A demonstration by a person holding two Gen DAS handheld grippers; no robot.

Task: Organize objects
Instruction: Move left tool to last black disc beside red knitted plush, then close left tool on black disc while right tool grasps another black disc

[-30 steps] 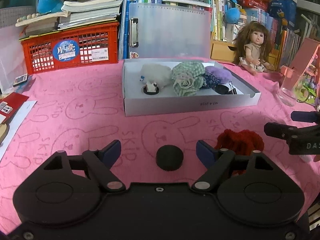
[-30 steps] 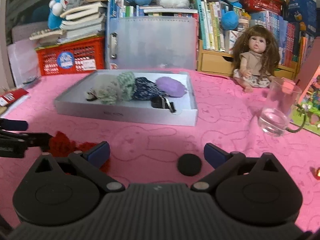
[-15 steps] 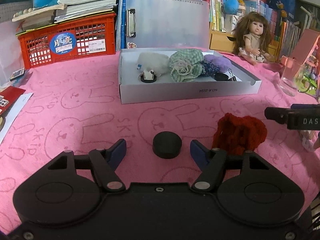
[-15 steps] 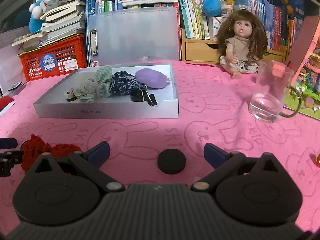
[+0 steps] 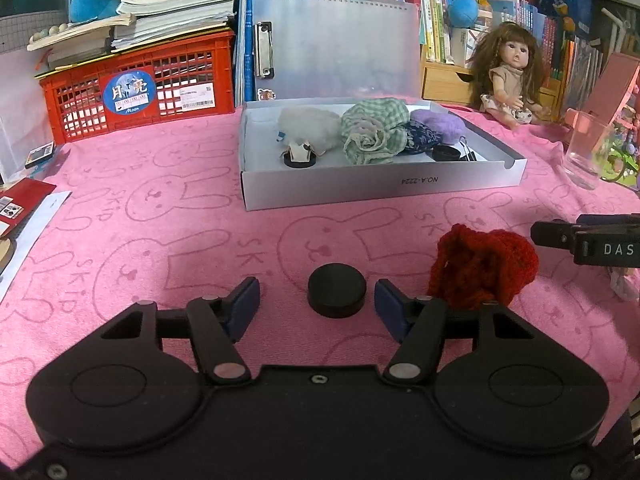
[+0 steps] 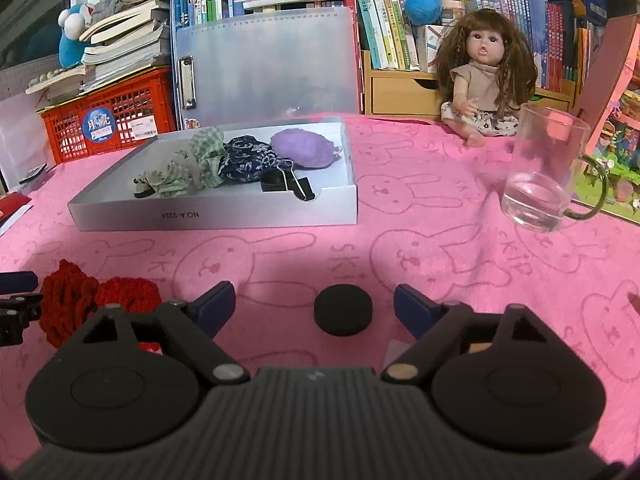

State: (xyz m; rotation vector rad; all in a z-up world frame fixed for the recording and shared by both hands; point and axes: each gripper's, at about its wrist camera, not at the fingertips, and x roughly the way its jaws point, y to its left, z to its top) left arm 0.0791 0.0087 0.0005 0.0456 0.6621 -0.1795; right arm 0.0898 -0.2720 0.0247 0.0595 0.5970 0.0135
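Observation:
A black round puck lies on the pink cloth between the open fingers of my left gripper. A second black puck lies between the open fingers of my right gripper. A red knitted piece lies just right of the left gripper; it also shows at the left of the right wrist view. The grey shallow box behind holds a white fluffy piece, a green checked scrunchie, a dark blue one, a purple one and a binder clip.
A glass mug stands at the right. A doll sits behind it. A red crate with books and a clipboard stand at the back. Papers lie at the left edge.
Both grippers have moved forward and down, so each puck now sits closer between its fingers. The right wrist view has swung left, centring its puck. The left fingers have narrowed a little.

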